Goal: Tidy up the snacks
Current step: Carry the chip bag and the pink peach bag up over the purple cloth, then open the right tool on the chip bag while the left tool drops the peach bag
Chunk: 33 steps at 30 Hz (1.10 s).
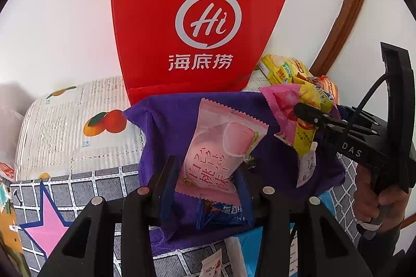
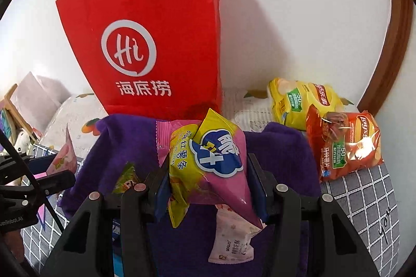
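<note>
My left gripper [image 1: 205, 188] is shut on a pale pink peach snack packet [image 1: 223, 147], with a blue packet [image 1: 223, 214] pinched under it. Both hang over a rumpled purple cloth [image 1: 166, 121]. My right gripper [image 2: 210, 186] is shut on a yellow and pink snack bag [image 2: 208, 162]; a white and pink packet [image 2: 231, 243] dangles below it, also over the purple cloth [image 2: 283, 152]. A tall red paper bag [image 2: 156, 43] stands upright just behind the cloth. In the left wrist view the right gripper [image 1: 322, 108] comes in from the right with its bundle.
A yellow chip bag [image 2: 299, 100] and an orange-red chip bag [image 2: 343, 141] lie at the right by the white wall. The surface is a grey checked sheet [image 2: 364, 193] with a fruit-print cover [image 1: 72, 121] behind. A small white packet [image 1: 210, 266] lies near the front edge.
</note>
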Tool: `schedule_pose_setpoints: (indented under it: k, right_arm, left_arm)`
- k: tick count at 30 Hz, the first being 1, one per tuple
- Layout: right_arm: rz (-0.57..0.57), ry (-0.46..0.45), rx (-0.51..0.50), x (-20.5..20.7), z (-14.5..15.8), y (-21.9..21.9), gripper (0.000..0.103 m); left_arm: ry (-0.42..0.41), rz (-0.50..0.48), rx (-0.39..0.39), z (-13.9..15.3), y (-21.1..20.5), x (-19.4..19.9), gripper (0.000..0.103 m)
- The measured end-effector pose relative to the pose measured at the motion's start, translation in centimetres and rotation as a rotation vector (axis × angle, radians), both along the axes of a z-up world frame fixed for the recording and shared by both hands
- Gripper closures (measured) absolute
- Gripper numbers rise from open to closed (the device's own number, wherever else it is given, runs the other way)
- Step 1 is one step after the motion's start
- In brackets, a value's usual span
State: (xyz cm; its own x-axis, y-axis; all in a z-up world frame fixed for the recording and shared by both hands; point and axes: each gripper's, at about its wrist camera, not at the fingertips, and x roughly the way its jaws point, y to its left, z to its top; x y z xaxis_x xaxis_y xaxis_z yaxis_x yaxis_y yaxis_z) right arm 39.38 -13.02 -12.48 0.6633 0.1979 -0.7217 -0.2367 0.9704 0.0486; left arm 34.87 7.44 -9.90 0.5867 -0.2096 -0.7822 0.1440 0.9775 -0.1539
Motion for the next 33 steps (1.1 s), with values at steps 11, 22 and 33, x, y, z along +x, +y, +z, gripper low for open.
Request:
schedule_pose_setpoints:
  k: [11,22,33]
  right_arm:
    - [-0.014,0.044,-0.033,0.4,-1.1,0.2,0.05]
    - [-0.023,0.089,-0.049,0.7,-2.1,0.2,0.05]
    - [-0.027,0.121,-0.071,0.9,-2.8,0.0,0.05]
  left_arm:
    - [0.037,0.01,0.013,-0.9,0.0,0.6,0.062]
    - [0.046,0.005,0.02,-1.2,-0.1,0.6,0.062]
    - [0.048,0.004,0.019,-1.3,-0.1,0.7,0.062]
